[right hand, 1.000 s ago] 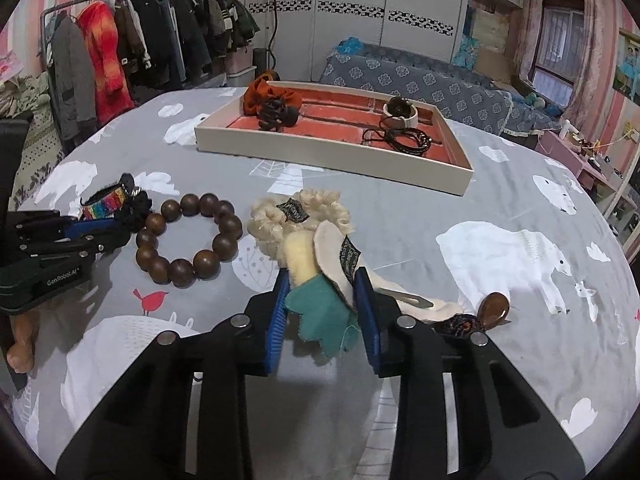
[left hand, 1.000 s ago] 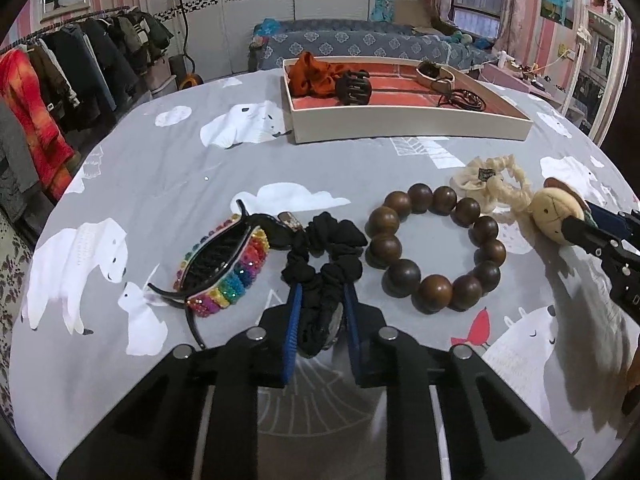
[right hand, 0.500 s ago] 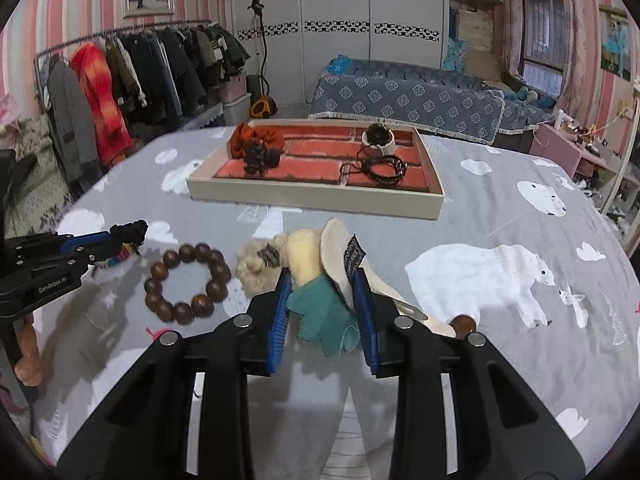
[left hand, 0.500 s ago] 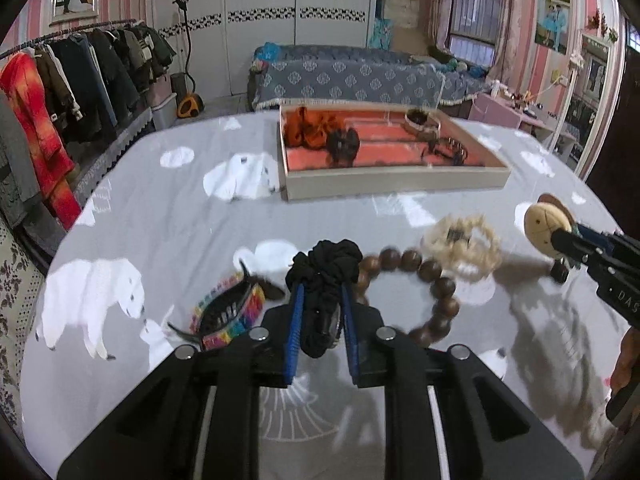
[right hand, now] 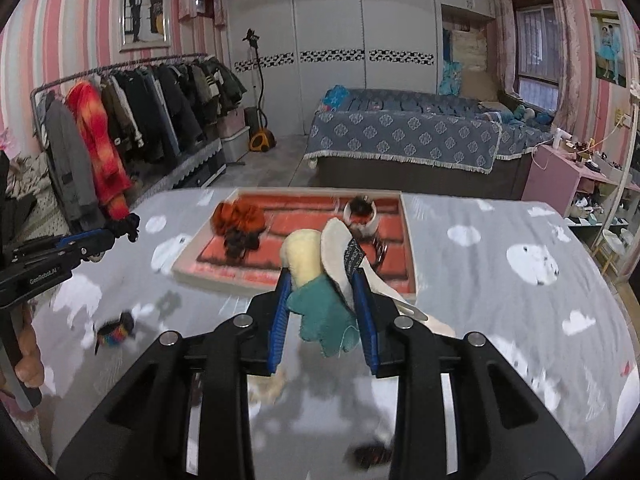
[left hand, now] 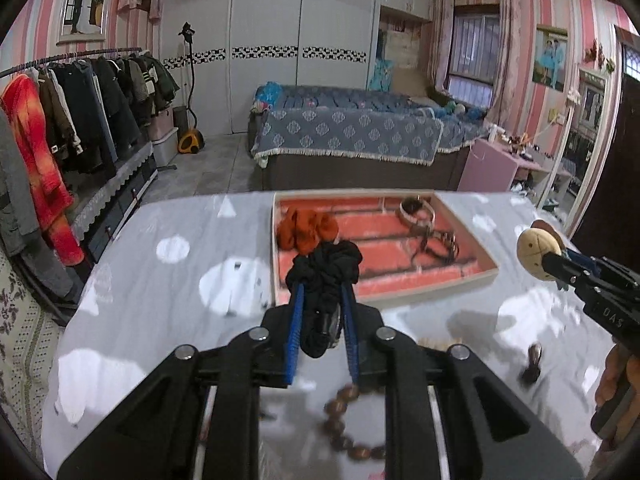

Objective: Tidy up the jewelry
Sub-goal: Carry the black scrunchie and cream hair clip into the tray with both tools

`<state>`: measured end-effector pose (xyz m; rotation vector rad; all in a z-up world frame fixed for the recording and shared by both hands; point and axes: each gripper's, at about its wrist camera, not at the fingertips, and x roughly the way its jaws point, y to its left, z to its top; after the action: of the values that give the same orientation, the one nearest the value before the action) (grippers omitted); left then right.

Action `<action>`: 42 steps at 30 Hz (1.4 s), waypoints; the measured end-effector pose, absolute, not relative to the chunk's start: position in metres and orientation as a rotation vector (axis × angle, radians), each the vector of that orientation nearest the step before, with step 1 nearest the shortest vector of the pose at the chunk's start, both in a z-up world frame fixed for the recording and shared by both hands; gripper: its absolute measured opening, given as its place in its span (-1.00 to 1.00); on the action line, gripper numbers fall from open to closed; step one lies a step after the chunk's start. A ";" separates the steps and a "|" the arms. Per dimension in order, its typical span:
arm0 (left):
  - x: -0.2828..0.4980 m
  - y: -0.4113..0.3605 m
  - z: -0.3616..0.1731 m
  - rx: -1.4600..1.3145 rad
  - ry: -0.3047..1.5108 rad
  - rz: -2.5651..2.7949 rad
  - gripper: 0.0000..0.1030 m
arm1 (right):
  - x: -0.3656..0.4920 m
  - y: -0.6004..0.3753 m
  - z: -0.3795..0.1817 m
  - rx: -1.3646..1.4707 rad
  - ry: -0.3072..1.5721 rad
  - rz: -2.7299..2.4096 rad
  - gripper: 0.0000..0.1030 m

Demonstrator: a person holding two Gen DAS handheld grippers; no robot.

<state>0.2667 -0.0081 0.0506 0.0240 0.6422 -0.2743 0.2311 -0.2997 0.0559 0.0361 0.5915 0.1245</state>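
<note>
Black scrunchie: a gathered black fabric scrunchie (left hand: 325, 268) is pinched between the blue pads of the left gripper (left hand: 320, 296), clear of the table, with the tray behind it.
Plush clip: a cream and teal plush doll hair clip (right hand: 320, 280) is clamped in the right gripper (right hand: 322, 292), also off the surface; its round cream head shows in the left view.
Tray: a shallow cream-walled rectangular tray with a red lining (left hand: 486, 280) lies on the table ahead of both grippers; it holds an orange scrunchie (left hand: 306, 230), a dark claw clip (right hand: 240, 242), a pale bangle (left hand: 416, 206) and dark cords.
Left on the table: a brown wooden bead bracelet (left hand: 348, 428) and a rainbow-beaded claw clip (right hand: 116, 332) lie nearer, both blurred.
Surface: a grey tablecloth printed with white polar bears and clouds (right hand: 500, 280).
Room: pink striped walls, white wardrobe doors, a bed with a blue patterned cover (right hand: 404, 136), and a rack of hanging coats (right hand: 132, 116) on the left.
</note>
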 end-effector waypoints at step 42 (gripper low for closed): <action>0.460 -0.060 -0.051 -0.002 0.802 -0.224 -0.61 | 0.415 -0.301 -0.035 -0.032 0.682 0.005 -0.40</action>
<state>0.4598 -0.0603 -0.0509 -0.0017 0.8020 -0.2239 0.4154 -0.3014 -0.0346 -0.0321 0.6822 0.0048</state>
